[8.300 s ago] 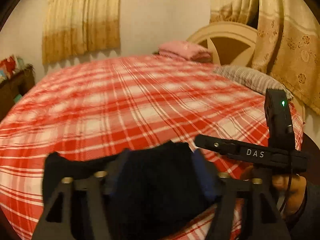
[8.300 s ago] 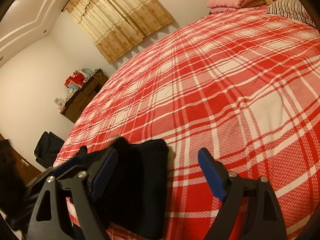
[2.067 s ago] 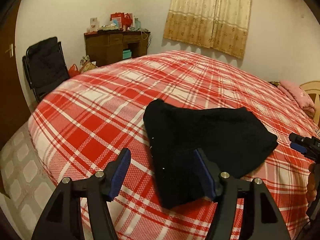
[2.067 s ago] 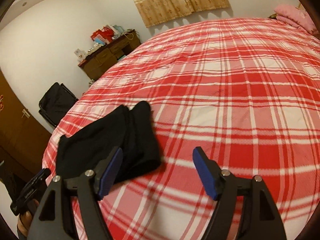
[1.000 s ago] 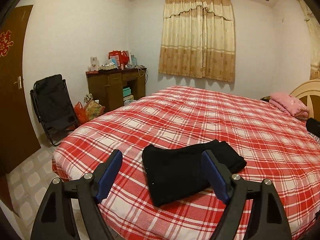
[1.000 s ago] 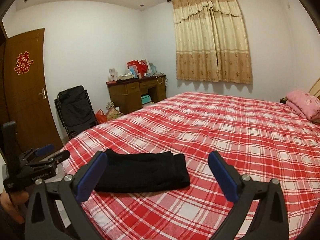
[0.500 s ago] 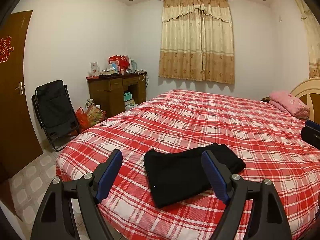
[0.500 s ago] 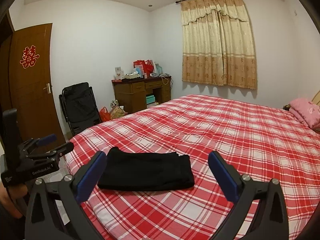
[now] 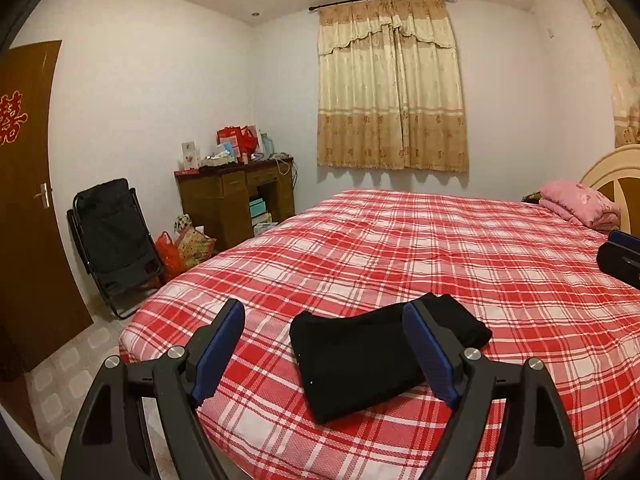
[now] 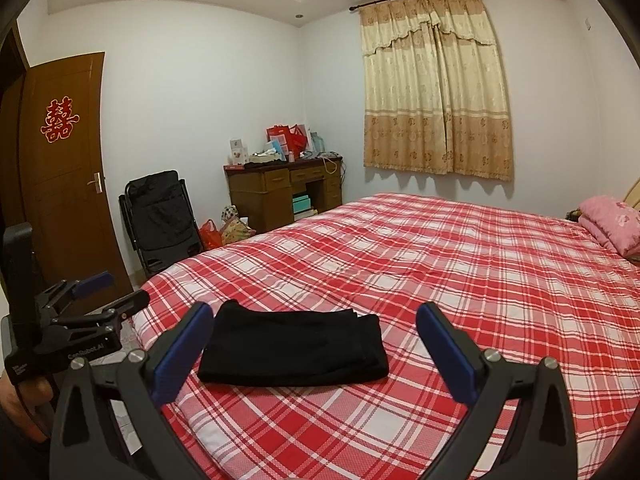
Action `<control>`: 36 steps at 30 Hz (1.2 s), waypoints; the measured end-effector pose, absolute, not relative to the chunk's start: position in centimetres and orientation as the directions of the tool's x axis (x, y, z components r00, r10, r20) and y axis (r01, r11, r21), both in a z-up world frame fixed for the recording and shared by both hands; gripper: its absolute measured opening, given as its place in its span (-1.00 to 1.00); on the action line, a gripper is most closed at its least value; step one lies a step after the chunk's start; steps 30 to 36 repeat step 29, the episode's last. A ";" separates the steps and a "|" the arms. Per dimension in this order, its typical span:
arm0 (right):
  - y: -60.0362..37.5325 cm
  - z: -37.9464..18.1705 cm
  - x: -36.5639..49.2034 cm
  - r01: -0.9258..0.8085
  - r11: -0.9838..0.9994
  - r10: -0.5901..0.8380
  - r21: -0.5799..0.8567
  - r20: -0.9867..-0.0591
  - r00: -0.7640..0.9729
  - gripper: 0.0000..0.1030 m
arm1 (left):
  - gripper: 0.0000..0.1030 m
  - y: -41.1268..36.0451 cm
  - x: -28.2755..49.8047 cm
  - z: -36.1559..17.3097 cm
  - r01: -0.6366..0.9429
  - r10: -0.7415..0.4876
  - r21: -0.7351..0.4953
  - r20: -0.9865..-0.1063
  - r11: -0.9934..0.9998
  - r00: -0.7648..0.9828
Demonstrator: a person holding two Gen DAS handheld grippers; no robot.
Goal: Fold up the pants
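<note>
at the far left stands a brown wooden door (image 10: 68,184) with a red paper emblem on it, then a black folding chair (image 10: 162,220) against the white wall, and a dark wooden desk (image 10: 280,192) piled with red bags and boxes. colourful bags (image 9: 184,248) sit on the floor between chair and desk. the left gripper (image 9: 324,344) is held off the near edge of the bed, its blue-padded jaws spread wide with nothing pressed between them. the black folded pants (image 10: 294,346) lie flat as a compact rectangle near the foot corner of the bed, on the red and white plaid bedspread (image 10: 460,280), touched by neither tool. the right gripper (image 10: 314,340) is likewise parted and empty, framing the pants from a little way back. beyond hangs a beige patterned curtain (image 10: 436,96), and at the far right a pink folded blanket (image 9: 576,202) rests beside the cream headboard (image 9: 612,168).
</note>
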State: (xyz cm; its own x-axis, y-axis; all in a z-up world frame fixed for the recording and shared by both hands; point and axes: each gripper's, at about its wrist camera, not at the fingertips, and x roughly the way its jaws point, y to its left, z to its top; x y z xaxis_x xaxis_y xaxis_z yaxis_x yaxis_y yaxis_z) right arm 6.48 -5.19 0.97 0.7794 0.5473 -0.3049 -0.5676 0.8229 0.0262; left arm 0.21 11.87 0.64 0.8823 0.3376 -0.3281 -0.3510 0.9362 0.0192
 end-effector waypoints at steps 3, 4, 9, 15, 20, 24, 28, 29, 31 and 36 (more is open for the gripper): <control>-5.3 1.1 6.4 -0.567 0.823 0.547 0.023 -0.301 0.781 1.00 | 0.60 11.7 0.2 0.9 -0.345 0.331 0.019 -0.330 0.939 0.884; -5.3 1.1 6.4 -0.567 0.823 0.546 0.021 -0.301 0.782 1.00 | 0.68 11.6 0.1 1.0 -0.341 0.329 0.020 -0.324 0.940 0.887; -5.3 1.1 6.4 -0.570 0.821 0.548 0.015 -0.301 0.781 1.00 | 0.98 11.2 0.0 1.1 -0.366 0.365 0.054 -0.292 0.929 0.884; -5.1 0.9 6.2 -0.579 0.815 0.548 -0.017 -0.302 0.780 1.00 | 0.97 11.3 0.4 0.7 -0.371 0.367 0.046 -0.309 0.927 0.877; -5.0 0.8 6.3 -0.583 0.812 0.549 -0.025 -0.306 0.778 1.00 | 0.97 11.6 0.6 0.4 -0.373 0.363 0.035 -0.319 0.927 0.875; -4.8 0.7 6.3 -0.583 0.812 0.549 -0.024 -0.310 0.776 1.00 | 0.98 11.8 0.5 0.1 -0.372 0.359 0.022 -0.321 0.928 0.876; -4.8 0.6 6.3 -0.584 0.812 0.549 -0.023 -0.309 0.776 1.00 | 0.98 11.8 0.4 0.0 -0.369 0.356 0.023 -0.322 0.929 0.877; -4.8 0.6 6.3 -0.584 0.811 0.549 -0.024 -0.310 0.776 1.00 | 0.98 11.8 0.5 0.0 -0.365 0.354 0.027 -0.322 0.931 0.878; -4.8 0.6 6.3 -0.584 0.811 0.549 -0.024 -0.310 0.776 1.00 | 0.98 11.8 0.5 0.0 -0.365 0.354 0.027 -0.322 0.931 0.878; -4.8 0.6 6.3 -0.584 0.811 0.549 -0.024 -0.310 0.776 1.00 | 0.98 11.8 0.5 0.0 -0.365 0.354 0.027 -0.322 0.931 0.878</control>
